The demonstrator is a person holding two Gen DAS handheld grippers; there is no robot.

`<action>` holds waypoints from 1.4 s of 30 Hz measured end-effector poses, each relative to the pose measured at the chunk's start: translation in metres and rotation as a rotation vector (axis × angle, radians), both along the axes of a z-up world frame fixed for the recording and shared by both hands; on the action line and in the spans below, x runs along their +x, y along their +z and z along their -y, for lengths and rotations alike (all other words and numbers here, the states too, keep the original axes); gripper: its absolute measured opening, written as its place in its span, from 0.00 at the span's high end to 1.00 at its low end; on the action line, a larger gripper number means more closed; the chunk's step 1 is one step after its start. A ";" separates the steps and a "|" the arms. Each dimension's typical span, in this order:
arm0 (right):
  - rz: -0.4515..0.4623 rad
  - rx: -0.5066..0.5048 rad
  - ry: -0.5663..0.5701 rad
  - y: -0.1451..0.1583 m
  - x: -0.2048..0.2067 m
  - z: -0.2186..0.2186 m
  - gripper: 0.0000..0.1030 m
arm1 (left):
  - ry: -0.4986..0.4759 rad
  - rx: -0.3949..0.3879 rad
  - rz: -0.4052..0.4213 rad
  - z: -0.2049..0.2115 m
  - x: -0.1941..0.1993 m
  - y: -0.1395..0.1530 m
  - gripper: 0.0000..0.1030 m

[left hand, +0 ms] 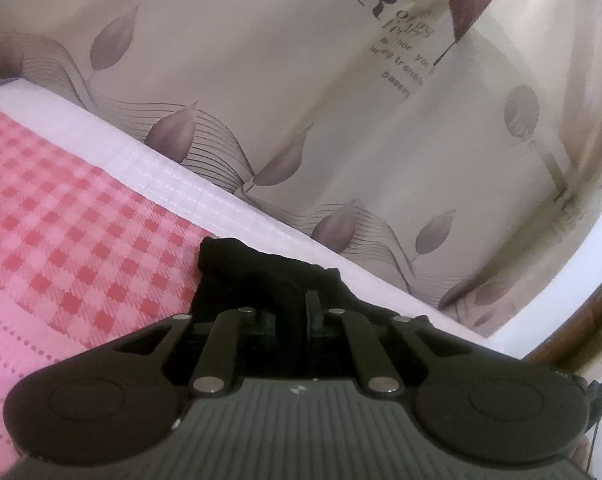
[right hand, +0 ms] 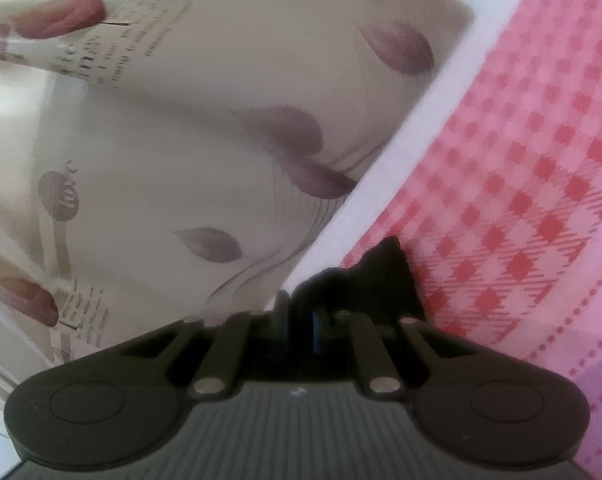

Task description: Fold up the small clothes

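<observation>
Two grippers each pinch one end of a small black garment over a bed.

Left gripper (left hand: 292, 312) has its jaws nearly together on the black garment (left hand: 261, 276), bunched just past the tips above the pink checked bedcover (left hand: 73, 208) and its white border (left hand: 173, 176). Right gripper (right hand: 301, 320) seems clamped the same way, though blur hides the contact. A leaf-print curtain (left hand: 301, 80) hangs behind.

The curtain (right hand: 161, 128) bears "love" and a large "R".
</observation>
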State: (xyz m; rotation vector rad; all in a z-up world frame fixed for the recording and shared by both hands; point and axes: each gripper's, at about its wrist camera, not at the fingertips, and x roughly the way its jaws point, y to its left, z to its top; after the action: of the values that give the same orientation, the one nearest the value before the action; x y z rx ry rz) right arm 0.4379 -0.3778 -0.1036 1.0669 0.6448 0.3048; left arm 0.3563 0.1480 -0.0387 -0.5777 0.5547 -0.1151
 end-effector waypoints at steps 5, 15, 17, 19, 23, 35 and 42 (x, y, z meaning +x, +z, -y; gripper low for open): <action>0.025 0.176 -0.059 -0.012 0.006 0.011 0.57 | 0.047 -0.066 -0.013 -0.006 0.010 -0.001 0.36; 0.279 0.136 0.085 0.023 -0.041 0.016 0.24 | 0.026 -0.281 0.100 -0.022 0.013 0.013 0.01; 0.340 -0.140 0.317 0.052 -0.054 -0.029 0.26 | 0.003 -0.296 0.119 -0.023 0.013 0.017 0.00; 0.395 -0.350 0.513 0.067 -0.068 -0.086 0.34 | -0.002 -0.258 0.117 -0.020 0.016 0.021 0.00; 0.401 -0.495 0.750 0.064 -0.076 -0.184 0.68 | 0.016 -0.252 0.140 -0.021 0.012 0.026 0.00; 0.308 -0.833 0.689 0.045 -0.033 -0.264 0.74 | 0.029 -0.332 0.181 -0.065 -0.004 0.030 0.00; 0.244 -0.695 0.434 0.064 0.054 -0.245 0.74 | -0.064 -0.184 0.195 -0.050 -0.038 0.032 0.00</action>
State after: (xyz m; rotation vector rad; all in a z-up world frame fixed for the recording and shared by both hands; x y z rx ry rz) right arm 0.4915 -0.1333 -0.0397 0.2124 0.6857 0.5276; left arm 0.3181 0.1977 -0.0069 -0.7192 0.3746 -0.2826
